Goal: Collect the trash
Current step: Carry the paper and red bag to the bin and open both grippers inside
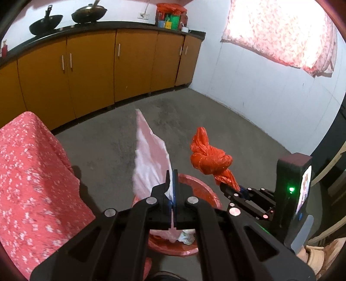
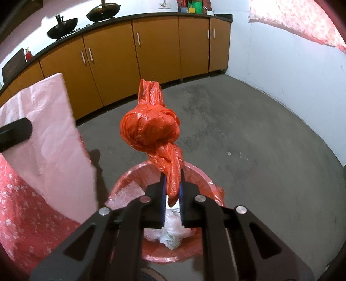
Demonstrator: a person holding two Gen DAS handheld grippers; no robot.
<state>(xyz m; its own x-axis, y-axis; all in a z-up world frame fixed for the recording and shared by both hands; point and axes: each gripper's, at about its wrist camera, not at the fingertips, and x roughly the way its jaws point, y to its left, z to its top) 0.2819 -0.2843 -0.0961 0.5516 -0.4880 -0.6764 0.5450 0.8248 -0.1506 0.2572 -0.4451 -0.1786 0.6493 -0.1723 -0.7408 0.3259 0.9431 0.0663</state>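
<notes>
Left tongs (image 1: 172, 190) are clamped on a pale pink plastic bag (image 1: 149, 160), which is held upright w/ its free end fanned out above the fingers; a strip of it is seen hanging down betw. the pads. Right tongs (image 2: 173, 194) are clamped on the tail of an orange knotted bag (image 2: 151, 131), the knot being held just above the fingertips and slightly fwd. In the left view the same orange bag (image 1: 210, 161) is seen to the right of the pink one, the two kept apart. Both are held over a red bin (image 2: 194, 173) lined w/ red plastic, standing on the grey concrete floor (image 2: 248, 134); white crumpled trash (image 2: 170, 235) is seen inside it. A red floral cloth (image 1: 32, 183) is draped just beside the bin on the left. Orange cabinets (image 1: 90, 71) w/ a dark table top are set along the far wall, two woks (image 1: 88, 14) being placed on top.
</notes>
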